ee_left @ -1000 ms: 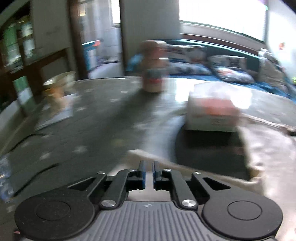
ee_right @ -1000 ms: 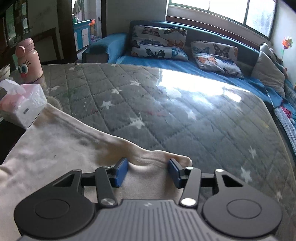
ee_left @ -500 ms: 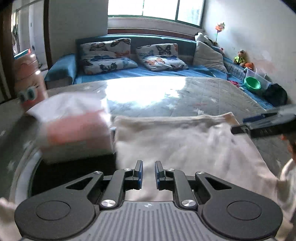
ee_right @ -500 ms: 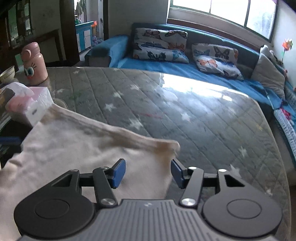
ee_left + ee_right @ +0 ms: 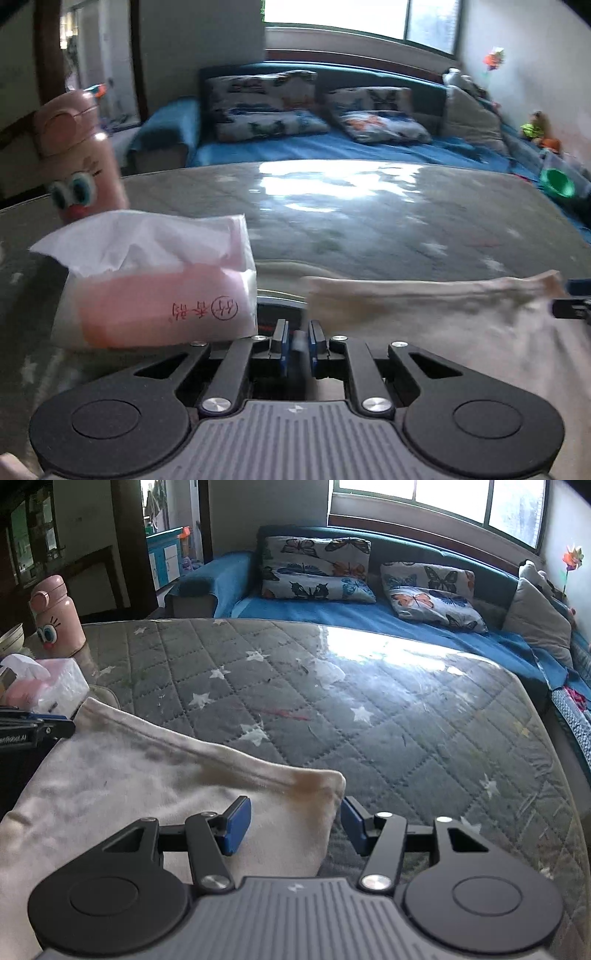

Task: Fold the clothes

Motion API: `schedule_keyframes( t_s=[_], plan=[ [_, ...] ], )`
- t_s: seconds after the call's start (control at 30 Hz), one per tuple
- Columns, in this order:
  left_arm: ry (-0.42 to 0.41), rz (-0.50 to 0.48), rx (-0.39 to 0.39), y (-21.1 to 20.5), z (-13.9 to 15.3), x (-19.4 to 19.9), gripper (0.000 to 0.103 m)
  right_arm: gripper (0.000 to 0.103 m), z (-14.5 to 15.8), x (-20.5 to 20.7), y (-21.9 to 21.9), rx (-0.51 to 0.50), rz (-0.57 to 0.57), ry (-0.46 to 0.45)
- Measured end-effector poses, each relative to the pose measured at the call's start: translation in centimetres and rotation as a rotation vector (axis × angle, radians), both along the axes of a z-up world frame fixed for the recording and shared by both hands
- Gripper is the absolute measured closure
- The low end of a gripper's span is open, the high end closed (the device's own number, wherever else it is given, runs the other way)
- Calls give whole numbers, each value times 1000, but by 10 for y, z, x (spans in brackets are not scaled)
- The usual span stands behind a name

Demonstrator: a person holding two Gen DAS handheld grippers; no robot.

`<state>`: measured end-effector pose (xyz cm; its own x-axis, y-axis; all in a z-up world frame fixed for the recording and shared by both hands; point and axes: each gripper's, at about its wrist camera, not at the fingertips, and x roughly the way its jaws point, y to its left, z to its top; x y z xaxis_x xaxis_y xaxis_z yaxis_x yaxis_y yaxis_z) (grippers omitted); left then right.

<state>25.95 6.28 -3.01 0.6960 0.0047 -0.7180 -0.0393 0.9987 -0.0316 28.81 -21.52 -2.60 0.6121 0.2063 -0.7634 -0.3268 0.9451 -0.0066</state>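
Observation:
A cream cloth (image 5: pixel 147 775) lies spread on the grey quilted table (image 5: pixel 369 720); a brown stain marks its near right corner. My right gripper (image 5: pixel 295 827) hovers open over that corner, blue pads well apart on either side of the fabric and not pressing it. It shows at the right edge of the left wrist view as the right gripper (image 5: pixel 572 306). My left gripper (image 5: pixel 297 341) sits at the left end of the cloth (image 5: pixel 443 325), its jaws nearly together with a pale bit of fabric between the pads. From the right wrist, the left gripper (image 5: pixel 37 727) touches the cloth's far left edge.
A soft tissue pack (image 5: pixel 155 288) stands just left of the left gripper, with a pink bottle (image 5: pixel 81 155) with cartoon eyes behind it. A dark round mat (image 5: pixel 266 314) lies under the pack. A blue sofa (image 5: pixel 369 609) with butterfly cushions runs behind the table.
The left gripper swung right, from the table's left side past the tissue pack to the cloth's left end. The right jaws widened slightly and drew back; the cloth corner now lies flat.

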Motion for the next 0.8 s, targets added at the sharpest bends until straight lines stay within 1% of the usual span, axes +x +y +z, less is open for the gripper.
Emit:
schedule_keyframes(
  t_s=[0.03, 0.13, 0.2, 0.23, 0.27, 0.33, 0.37, 0.4, 0.47, 0.5, 0.53, 0.57, 0.6, 0.67, 0.7, 0.77, 0.8],
  plan=[
    [3, 20, -6, 7, -1, 1, 89, 48, 0, 1, 1, -1, 3, -3],
    [15, 37, -83, 20, 2, 0, 90, 49, -1, 1, 2, -3, 11, -11],
    [-6, -3, -135, 15, 10, -7, 90, 50, -3, 5, 2, 0, 14, -1],
    [-21, -35, -148, 9, 14, -10, 89, 50, -4, 6, 2, 1, 11, 2],
    [-34, -70, -146, 1, 17, -12, 89, 50, -5, 8, 2, 3, 6, 6],
    [-38, -115, -116, -14, 19, -12, 88, 50, -7, 10, 1, 8, -1, 11],
    [-33, -115, -92, -20, 17, -9, 83, 50, -7, 10, 1, 8, -3, 13],
    [-28, -109, -74, -24, 16, -7, 75, 50, -8, 10, 0, 7, -4, 14],
    [-21, -74, -61, -27, 12, -1, 70, 50, -8, 10, -1, 9, -9, 14],
    [-19, -67, -65, -27, 10, 0, 71, 55, -8, 11, -1, 12, -9, 16],
    [-15, -66, -70, -26, 8, 0, 73, 63, -9, 12, -2, 15, -7, 19],
    [-14, -68, -74, -25, 6, 0, 79, 71, -9, 13, -2, 20, -8, 20],
    [-14, -69, -75, -24, 4, 0, 96, 77, -9, 15, -2, 26, -11, 20],
    [-17, -53, -53, -24, 2, 1, 101, 86, -9, 18, -2, 39, -18, 19],
    [-21, -38, -37, -23, 2, 1, 103, 86, -9, 19, -1, 40, -18, 19],
    [-31, -4, -7, -18, 1, 1, 103, 85, -10, 21, 1, 30, -13, 16],
    [-33, 6, -1, -16, 0, 1, 103, 80, -9, 21, 2, 21, -10, 11]
  ],
)
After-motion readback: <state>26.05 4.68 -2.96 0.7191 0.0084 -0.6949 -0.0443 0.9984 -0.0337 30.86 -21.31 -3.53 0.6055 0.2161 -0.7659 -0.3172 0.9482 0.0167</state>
